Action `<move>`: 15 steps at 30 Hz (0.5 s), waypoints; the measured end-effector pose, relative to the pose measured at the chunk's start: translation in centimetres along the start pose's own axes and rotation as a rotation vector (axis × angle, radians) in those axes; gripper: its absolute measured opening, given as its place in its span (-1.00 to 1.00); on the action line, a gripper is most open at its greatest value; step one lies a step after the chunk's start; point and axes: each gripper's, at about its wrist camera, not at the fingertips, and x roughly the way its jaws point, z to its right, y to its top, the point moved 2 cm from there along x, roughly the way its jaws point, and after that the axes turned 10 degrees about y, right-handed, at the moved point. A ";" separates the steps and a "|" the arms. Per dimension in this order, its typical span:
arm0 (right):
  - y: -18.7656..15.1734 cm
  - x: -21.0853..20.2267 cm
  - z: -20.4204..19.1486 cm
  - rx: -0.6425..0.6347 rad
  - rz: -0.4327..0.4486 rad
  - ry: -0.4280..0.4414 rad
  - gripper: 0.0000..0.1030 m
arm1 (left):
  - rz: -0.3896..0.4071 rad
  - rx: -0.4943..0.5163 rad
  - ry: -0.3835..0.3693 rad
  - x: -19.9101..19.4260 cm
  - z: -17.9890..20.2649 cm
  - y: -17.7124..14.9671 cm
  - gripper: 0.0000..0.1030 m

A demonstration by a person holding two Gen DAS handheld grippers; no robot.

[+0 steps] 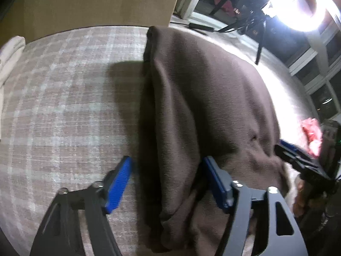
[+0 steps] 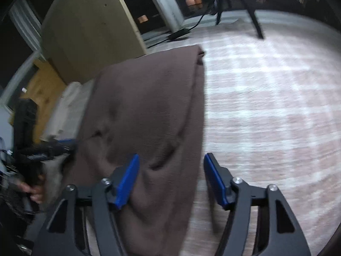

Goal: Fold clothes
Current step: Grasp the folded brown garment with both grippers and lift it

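Note:
A brown garment (image 1: 208,106) lies folded lengthwise on a plaid carpet (image 1: 64,106). My left gripper (image 1: 168,183) is open, its blue pads (image 1: 119,187) standing either side of the garment's near left fold. My right gripper (image 2: 170,179) is open too, its pads (image 2: 127,181) straddling the garment's (image 2: 145,111) near right edge. The right gripper also shows at the right of the left wrist view (image 1: 298,160). The left gripper shows at the left of the right wrist view (image 2: 44,149).
A beige wall panel (image 1: 96,0) and a white cloth (image 1: 10,57) lie beyond the carpet on the left. A tripod (image 1: 260,42), a bright lamp (image 1: 298,4) and cables stand at the far right. A pink item (image 1: 311,132) lies near the right gripper.

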 end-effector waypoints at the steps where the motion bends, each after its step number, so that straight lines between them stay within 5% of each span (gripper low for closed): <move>1: 0.1 0.2 0.1 0.020 -0.001 0.032 0.19 | -0.001 0.002 -0.013 0.1 0.2 0.2 0.01; 4: 0.3 0.7 0.4 0.080 -0.003 0.121 0.14 | 0.001 0.008 -0.058 0.3 0.4 0.4 -0.23; 6: 0.3 0.9 1.2 0.150 0.004 0.167 -0.11 | -0.003 -0.010 -0.094 0.4 0.5 0.4 -0.42; 10: 0.2 1.4 3.0 0.295 0.002 0.266 -0.35 | 0.005 -0.036 -0.119 0.4 0.5 0.5 -0.52; 15: 0.1 1.5 1.7 0.239 0.021 0.203 -0.58 | 0.023 -0.033 -0.101 0.0 0.6 0.4 -0.68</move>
